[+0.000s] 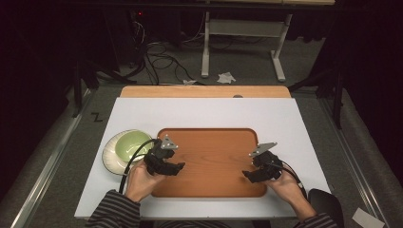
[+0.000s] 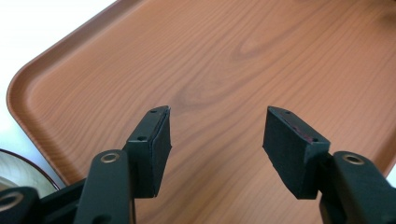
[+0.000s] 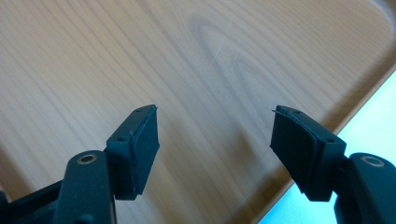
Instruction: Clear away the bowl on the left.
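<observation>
This looks like a lab or recording studio set up for data collection, not a home. A white rectangular tabletop (image 1: pixel 209 114) stands on grey carpet (image 1: pixel 62 171) ringed by black curtains (image 1: pixel 375 57), lit from above while the surroundings stay dark. Loose black cables (image 1: pixel 161 61) trail across the floor behind it beside a white metal table frame (image 1: pixel 205 47). Metal floor rails (image 1: pixel 47 161) run along both sides, and crumpled white paper (image 1: pixel 226 77) lies on the carpet.

No text, label, brand or number can be read on anything here.
</observation>
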`<state>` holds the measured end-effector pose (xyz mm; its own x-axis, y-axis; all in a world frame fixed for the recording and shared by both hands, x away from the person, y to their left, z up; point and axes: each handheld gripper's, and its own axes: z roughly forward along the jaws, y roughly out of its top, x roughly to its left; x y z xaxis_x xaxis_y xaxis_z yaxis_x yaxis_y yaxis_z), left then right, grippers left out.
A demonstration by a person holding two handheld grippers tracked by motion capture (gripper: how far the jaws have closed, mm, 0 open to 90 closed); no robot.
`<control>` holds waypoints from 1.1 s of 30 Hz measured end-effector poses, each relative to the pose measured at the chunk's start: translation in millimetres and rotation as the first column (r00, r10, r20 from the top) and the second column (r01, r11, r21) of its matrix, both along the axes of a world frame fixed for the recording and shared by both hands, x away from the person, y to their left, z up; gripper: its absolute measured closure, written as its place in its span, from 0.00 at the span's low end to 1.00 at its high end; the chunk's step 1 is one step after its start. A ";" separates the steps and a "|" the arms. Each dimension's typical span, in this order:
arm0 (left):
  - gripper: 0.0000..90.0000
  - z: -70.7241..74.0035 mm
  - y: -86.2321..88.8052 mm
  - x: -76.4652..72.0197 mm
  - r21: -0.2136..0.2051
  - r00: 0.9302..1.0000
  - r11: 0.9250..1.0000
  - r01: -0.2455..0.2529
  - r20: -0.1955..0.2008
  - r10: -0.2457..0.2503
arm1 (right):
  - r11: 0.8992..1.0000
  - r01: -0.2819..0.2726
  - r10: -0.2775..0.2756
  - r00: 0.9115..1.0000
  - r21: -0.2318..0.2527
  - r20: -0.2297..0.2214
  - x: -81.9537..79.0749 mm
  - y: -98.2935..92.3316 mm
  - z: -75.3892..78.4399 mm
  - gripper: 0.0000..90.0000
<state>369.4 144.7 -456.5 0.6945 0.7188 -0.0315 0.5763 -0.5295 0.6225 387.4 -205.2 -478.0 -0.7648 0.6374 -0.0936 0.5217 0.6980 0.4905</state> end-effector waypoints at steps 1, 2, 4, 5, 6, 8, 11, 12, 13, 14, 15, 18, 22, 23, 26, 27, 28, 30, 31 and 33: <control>0.46 -1.1 0.4 0.9 -0.003 1.000 1.000 -0.004 -0.014 0.004 | 1.000 -0.001 0.001 1.000 0.002 0.000 -0.4 -0.3 0.2 0.38; 0.46 -1.3 0.7 1.2 -0.003 1.000 1.000 -0.004 -0.018 0.004 | 1.000 0.000 0.000 1.000 0.002 0.000 -0.6 -0.4 0.4 0.38; 0.44 -1.0 1.0 1.3 0.000 1.000 1.000 -0.007 -0.017 0.007 | 1.000 0.003 -0.003 1.000 0.008 -0.006 -0.7 -0.6 0.4 0.38; 0.44 -1.1 1.5 1.4 -0.009 1.000 1.000 -0.015 -0.024 0.014 | 1.000 0.006 -0.006 1.000 0.010 -0.009 -0.7 -0.5 0.5 0.38; 0.43 -1.4 1.9 1.7 -0.010 0.999 1.000 -0.019 -0.027 0.019 | 1.000 0.006 -0.006 1.000 0.010 -0.005 -0.7 -0.6 0.6 0.38; 0.43 -1.8 2.5 2.1 -0.009 1.000 1.000 -0.020 -0.024 0.020 | 1.000 0.016 -0.015 1.000 0.017 -0.007 -0.8 -0.3 0.7 0.39; 0.41 -3.1 3.3 3.1 -0.006 0.999 1.000 -0.026 -0.033 0.026 | 1.000 0.016 -0.016 1.000 -0.004 -0.011 0.4 -1.0 -0.5 0.38; 0.41 -3.0 3.4 2.8 -0.013 0.999 1.000 -0.029 -0.034 0.028 | 1.000 0.019 -0.019 1.000 -0.009 -0.010 0.1 -1.0 0.0 0.38; 0.41 -3.0 3.4 2.8 -0.013 0.999 1.000 -0.029 -0.034 0.028 | 1.000 0.019 -0.019 1.000 -0.009 -0.010 0.1 -1.0 0.0 0.38; 0.41 -2.3 3.9 2.4 -0.012 0.999 0.999 -0.030 -0.025 0.029 | 1.000 0.023 -0.023 1.000 0.002 -0.006 -0.8 -0.8 1.6 0.37; 0.41 -2.0 4.1 2.1 -0.016 0.999 0.999 -0.034 -0.018 0.034 | 1.000 0.023 -0.023 1.000 0.002 -0.006 -0.8 -0.8 1.6 0.37; 0.40 -0.7 6.2 2.1 -0.022 0.999 0.999 -0.038 -0.017 0.038 | 1.000 0.029 -0.029 1.000 0.009 -0.008 -0.7 -0.8 2.9 0.34; 0.39 0.3 8.1 2.0 -0.023 0.999 0.999 -0.043 -0.014 0.042 | 1.000 0.024 -0.024 1.000 0.014 -0.012 -1.3 -0.1 3.3 0.32; 0.39 0.3 8.1 2.0 -0.023 0.999 0.999 -0.043 -0.014 0.042 | 1.000 0.024 -0.024 1.000 0.014 -0.012 -1.3 -0.1 3.3 0.32; 0.39 1.8 10.4 1.8 -0.032 0.999 0.998 -0.050 -0.016 0.049 | 1.000 0.010 -0.010 1.000 0.006 -0.015 -1.7 0.3 2.6 0.31; 0.39 1.8 11.0 2.1 -0.035 0.999 0.998 -0.053 -0.015 0.052 | 1.000 0.009 -0.009 1.000 0.006 -0.017 -1.6 0.4 2.5 0.31; 0.38 1.8 12.0 2.8 -0.029 0.999 0.998 -0.050 -0.018 0.050 | 1.000 0.006 -0.006 1.000 0.003 -0.019 -1.3 0.4 2.6 0.31; 0.38 1.6 12.4 3.1 -0.024 0.999 0.998 -0.051 -0.021 0.050 | 1.000 0.007 -0.007 1.000 0.004 -0.019 -1.5 0.4 2.4 0.31; 0.38 1.7 12.6 3.0 -0.025 0.999 0.998 -0.050 -0.022 0.050 | 1.000 0.009 -0.009 1.000 0.002 -0.019 -1.7 0.4 2.3 0.31; 0.38 2.0 12.9 3.0 -0.026 0.999 0.998 -0.049 -0.025 0.049 | 1.000 0.009 -0.009 1.000 0.001 -0.020 -1.8 0.5 2.2 0.32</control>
